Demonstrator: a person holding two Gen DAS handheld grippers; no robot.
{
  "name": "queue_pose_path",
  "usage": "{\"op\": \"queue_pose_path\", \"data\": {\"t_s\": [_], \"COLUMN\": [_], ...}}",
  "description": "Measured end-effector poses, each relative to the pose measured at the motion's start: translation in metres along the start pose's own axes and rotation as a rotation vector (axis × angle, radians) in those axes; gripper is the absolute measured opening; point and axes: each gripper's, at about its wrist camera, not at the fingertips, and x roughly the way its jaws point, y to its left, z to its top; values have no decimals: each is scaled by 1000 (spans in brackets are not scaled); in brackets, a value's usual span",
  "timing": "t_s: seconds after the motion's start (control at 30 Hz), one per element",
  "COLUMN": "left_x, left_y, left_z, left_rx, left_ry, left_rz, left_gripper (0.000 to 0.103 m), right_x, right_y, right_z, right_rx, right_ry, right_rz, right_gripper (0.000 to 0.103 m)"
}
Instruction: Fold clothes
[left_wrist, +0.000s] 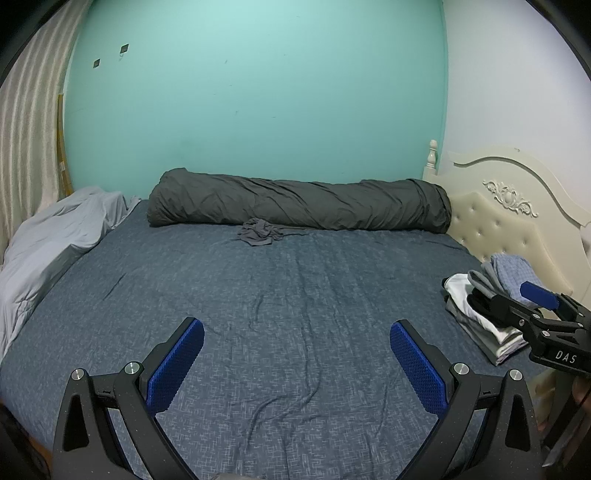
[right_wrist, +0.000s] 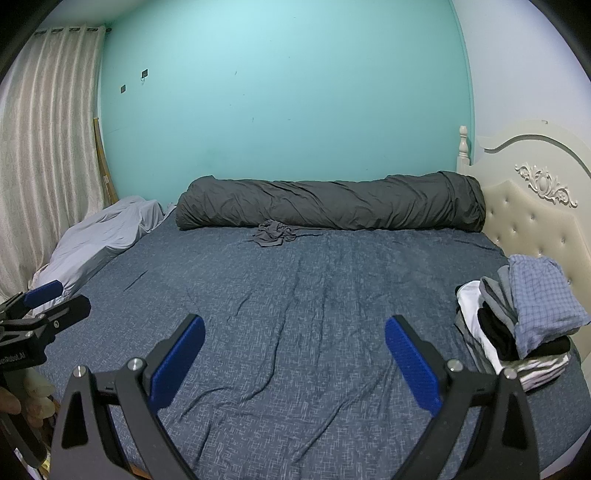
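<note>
Grey crumpled garment (left_wrist: 260, 232) before rolled duvet (left_wrist: 299, 206); folded stack (right_wrist: 517, 317) right; both hand-held grippers (left_wrist: 297, 363) (right_wrist: 293, 360) apart.

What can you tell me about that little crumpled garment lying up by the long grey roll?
The crumpled garment is a small dark grey piece of thin, soft-looking cloth, bunched and wrinkled, not folded. It lies on the blue bedsheet at the far side, right against the rolled grey duvet. Neither gripper is near it.
</note>
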Motion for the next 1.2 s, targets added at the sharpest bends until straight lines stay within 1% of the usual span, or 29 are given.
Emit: {"op": "queue_pose_path", "data": {"t_s": [1.2], "left_x": [2], "left_y": [0], "left_z": [-4], "left_rx": [-7], "left_ry": [0], "left_rz": [-22], "left_gripper": [103], "right_x": [0], "right_y": [2], "right_z": [1], "right_rx": [0], "right_ry": [0], "right_rz": [-6], "right_gripper": [99]}}
